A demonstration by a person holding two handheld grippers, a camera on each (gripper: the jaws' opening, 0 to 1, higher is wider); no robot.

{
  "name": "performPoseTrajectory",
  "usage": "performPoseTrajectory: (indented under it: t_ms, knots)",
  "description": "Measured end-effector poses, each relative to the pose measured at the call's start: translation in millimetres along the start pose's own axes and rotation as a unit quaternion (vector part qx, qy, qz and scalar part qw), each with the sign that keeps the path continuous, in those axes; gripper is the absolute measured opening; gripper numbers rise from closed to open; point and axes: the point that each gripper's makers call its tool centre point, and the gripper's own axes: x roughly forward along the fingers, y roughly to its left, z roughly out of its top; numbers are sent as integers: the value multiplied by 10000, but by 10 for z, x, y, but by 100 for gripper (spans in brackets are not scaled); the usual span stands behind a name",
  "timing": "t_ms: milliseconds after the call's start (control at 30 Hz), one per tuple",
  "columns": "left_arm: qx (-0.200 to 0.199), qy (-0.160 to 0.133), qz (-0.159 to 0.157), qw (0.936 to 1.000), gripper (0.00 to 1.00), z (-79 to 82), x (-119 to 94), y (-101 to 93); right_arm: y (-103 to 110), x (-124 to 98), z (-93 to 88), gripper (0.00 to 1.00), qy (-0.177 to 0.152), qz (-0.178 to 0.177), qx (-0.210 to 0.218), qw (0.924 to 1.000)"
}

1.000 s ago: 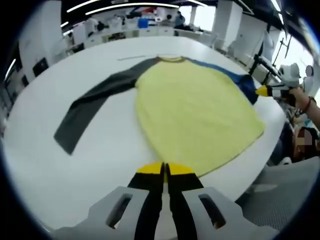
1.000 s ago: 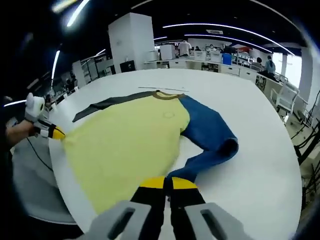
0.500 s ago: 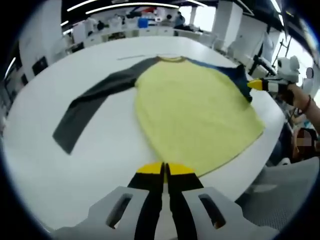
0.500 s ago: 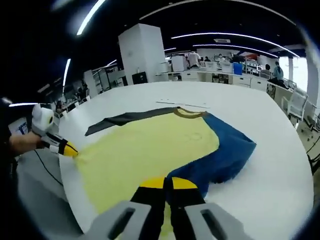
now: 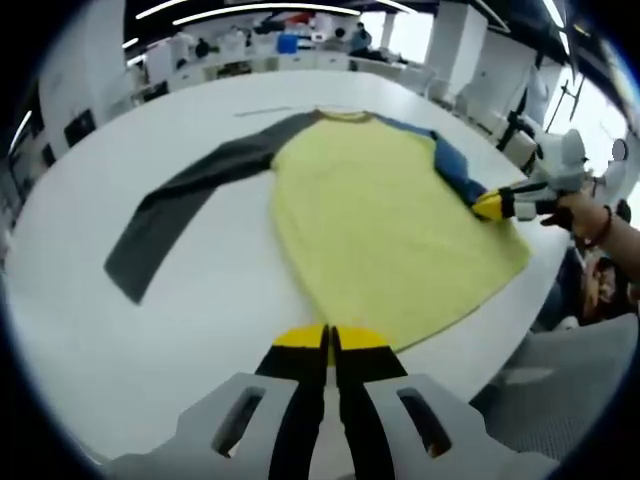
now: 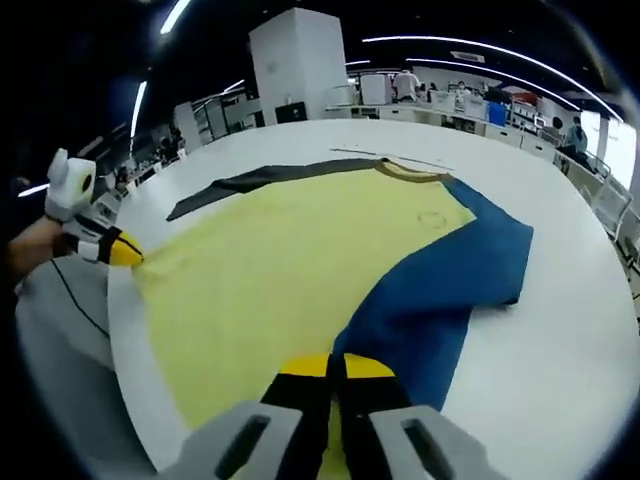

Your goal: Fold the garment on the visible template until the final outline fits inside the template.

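- The garment (image 5: 380,230), a yellow shirt with one grey and one blue sleeve, lay spread across the centre of the white surface (image 5: 200,300).
- The right gripper (image 6: 335,365), at lower centre of the right gripper view, was clenched on the blue sleeve (image 6: 440,290), carrying it over the yellow body: the first sleeve fold, by my judgement.
- The left gripper (image 5: 328,338) sat closed at the hem; whether it pinched cloth, I could not tell.
- Next, the sleeve wanted laying flat.
- The left gripper view showed the grey sleeve (image 5: 180,215) outstretched at left.
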Motion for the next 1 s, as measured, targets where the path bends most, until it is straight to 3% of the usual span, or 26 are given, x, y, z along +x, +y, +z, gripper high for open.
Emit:
performPoseTrajectory:
  t_ms: [167, 267, 367, 533, 633, 1000]
  knots:
    - [32, 55, 20, 10000, 0, -25, 13, 10, 10, -4, 20, 0, -21, 10, 138, 9999]
    - [133, 56, 41, 9999, 0, -30, 12, 18, -18, -68, 82, 16, -154, -91, 405, 9990]
    - [185, 9, 59, 9998, 5, -20, -11, 26, -88, -221, 215, 20, -495, -252, 632, 9965]
    - [502, -153, 98, 9986, 29, 31, -44, 17, -309, -461, 262, 26, -707, -660, 1103, 9892]
    - [669, -361, 36, 9971, 41, 107, -65, -18, -427, -549, 173, 26, -538, -900, 1211, 9871]
    - [991, -1011, -153, 9898, 70, 444, -273, -130, -421, -525, -55, 20, -265, -958, 1993, 9749]
